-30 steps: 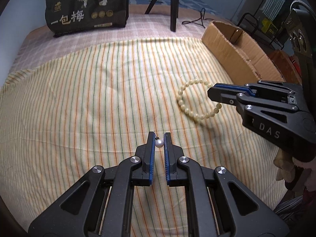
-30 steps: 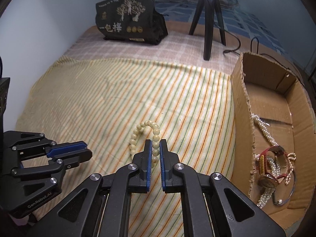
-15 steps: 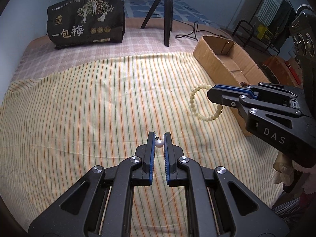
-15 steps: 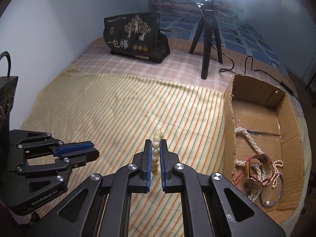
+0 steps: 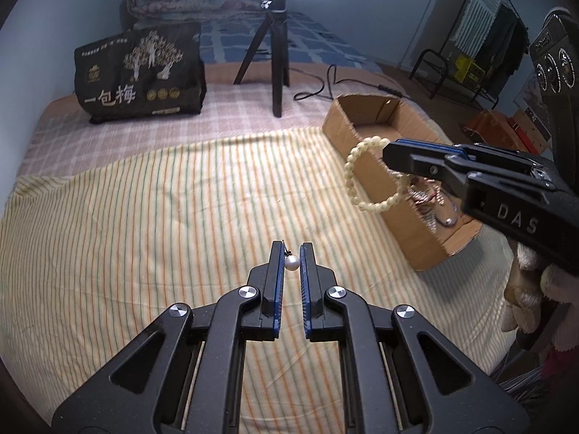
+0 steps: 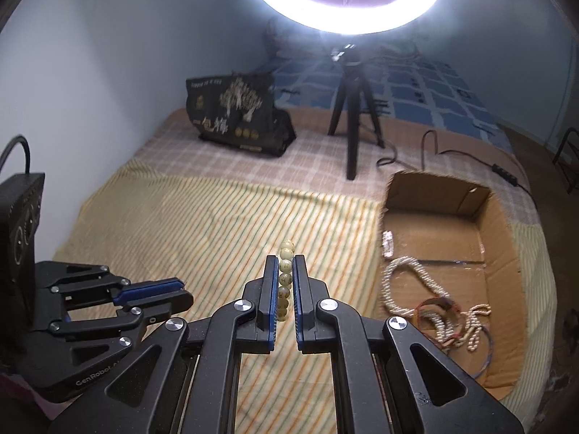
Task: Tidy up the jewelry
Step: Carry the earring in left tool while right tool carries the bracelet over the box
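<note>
Left wrist view showed our left gripper [image 5: 291, 253] nearly closed on a small pearl earring [image 5: 291, 263], exactly as it had been a second before, raised above the striped cloth [image 5: 144, 209]. Our right gripper [image 6: 286, 271], pinching the cream bead bracelet [image 6: 284, 282] tight, had lifted it off the cloth where it lay a second earlier and carried it up toward the cardboard box [image 6: 499, 224] at the cloth's right edge. We judged the drop into the box, beside the pearl strands [image 6: 416, 289] already there, came next.
</note>
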Action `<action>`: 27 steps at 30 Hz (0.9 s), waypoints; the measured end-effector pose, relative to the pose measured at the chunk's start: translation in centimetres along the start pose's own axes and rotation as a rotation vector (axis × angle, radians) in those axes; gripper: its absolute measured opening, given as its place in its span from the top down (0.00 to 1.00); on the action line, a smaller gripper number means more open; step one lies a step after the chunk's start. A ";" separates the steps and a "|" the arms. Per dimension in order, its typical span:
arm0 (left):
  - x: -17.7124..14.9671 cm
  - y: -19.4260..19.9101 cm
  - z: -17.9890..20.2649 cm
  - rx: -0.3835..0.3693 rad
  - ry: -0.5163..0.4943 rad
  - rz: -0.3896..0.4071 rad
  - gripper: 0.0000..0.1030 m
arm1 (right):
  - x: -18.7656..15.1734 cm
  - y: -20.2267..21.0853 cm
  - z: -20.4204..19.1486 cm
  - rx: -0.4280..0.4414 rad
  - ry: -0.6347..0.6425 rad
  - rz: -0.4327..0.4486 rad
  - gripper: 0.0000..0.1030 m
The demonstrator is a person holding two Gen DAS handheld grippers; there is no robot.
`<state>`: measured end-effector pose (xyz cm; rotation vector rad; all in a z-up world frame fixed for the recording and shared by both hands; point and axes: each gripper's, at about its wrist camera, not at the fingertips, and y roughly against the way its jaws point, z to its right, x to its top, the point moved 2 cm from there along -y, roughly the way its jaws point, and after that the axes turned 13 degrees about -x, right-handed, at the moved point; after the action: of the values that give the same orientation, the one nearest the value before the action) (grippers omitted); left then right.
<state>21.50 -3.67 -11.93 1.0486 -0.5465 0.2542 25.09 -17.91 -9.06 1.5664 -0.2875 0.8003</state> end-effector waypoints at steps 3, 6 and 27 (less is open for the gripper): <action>0.7 0.2 1.0 -0.014 -0.010 0.020 0.94 | 0.4 0.9 1.5 -0.008 -0.028 0.020 0.94; 1.2 0.2 1.8 -0.024 -0.024 0.031 0.94 | 0.6 1.5 3.0 -0.021 -0.055 0.036 0.94; 4.7 -3.1 7.5 -0.077 -0.084 0.058 0.94 | 0.5 1.8 11.8 -0.125 -0.169 0.048 0.94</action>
<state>24.54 -11.97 -8.82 0.9730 -0.6580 0.2395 28.10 -29.25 -6.93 1.5162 -0.4911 0.6745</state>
